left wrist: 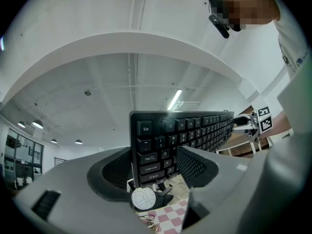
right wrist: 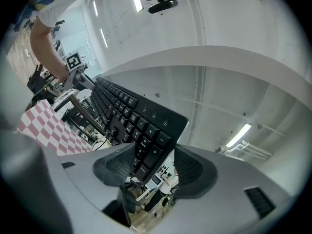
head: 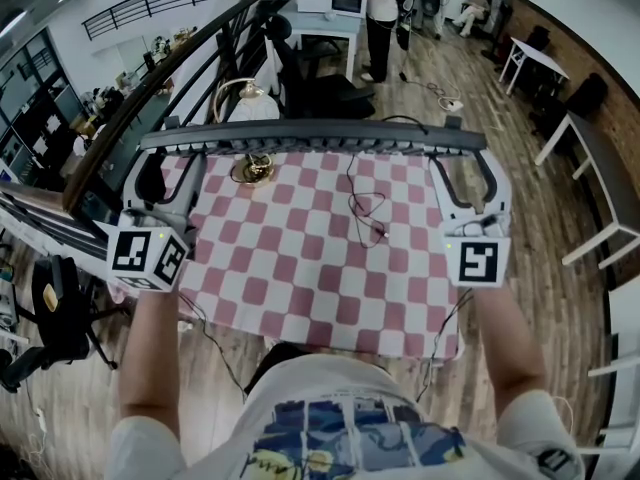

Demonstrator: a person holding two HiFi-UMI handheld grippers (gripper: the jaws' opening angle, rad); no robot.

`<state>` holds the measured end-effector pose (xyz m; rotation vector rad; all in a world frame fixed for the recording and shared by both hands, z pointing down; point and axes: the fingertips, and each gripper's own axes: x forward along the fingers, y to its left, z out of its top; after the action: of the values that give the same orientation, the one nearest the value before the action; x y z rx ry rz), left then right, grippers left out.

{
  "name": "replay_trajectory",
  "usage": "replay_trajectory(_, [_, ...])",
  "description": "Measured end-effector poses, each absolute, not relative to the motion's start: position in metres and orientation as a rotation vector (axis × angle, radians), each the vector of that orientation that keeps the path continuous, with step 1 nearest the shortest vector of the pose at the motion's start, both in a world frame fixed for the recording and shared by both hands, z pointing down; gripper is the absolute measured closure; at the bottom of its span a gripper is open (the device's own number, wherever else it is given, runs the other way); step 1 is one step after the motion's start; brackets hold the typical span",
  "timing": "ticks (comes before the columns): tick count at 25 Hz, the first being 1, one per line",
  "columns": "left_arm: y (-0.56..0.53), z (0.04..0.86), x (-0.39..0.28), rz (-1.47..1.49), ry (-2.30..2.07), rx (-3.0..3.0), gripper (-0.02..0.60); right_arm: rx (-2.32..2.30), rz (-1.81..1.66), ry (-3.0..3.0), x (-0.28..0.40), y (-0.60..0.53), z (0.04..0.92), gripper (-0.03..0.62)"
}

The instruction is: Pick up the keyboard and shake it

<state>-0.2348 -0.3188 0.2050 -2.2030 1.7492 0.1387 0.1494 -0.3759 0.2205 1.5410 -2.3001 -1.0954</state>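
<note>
1. Keyboard [left wrist: 168, 145]: matt black plastic, and the keycaps are smooth with a faint sheen.
2. Left claw [left wrist: 156, 169] and right claw [right wrist: 155, 167]: smooth, matt grey plastic.
3. Pads [right wrist: 114, 165]: black and rough, with a fine grid texture.
4. Bench [head: 300, 258]: covered in matt checked cloth, lightly creased.
5. Floor [head: 470, 98]: wood planks with a slight gloss.
6. Lamp [head: 252, 170]: glossy brass-coloured metal.

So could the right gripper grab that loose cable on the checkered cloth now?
Probably not: the right gripper is shut on an end of the keyboard, raised above the cloth where the cable lies. It must let go first.
</note>
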Motion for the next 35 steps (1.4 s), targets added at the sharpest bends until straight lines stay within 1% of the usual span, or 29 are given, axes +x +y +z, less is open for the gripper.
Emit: replay_trajectory(35, [-0.3192, 0.2054, -0.2295, 0.132, 1.740, -2.204, 0.301, 1.547, -1.094, -2.274, 0.1552, -0.3768, 0.2218, 0.345])
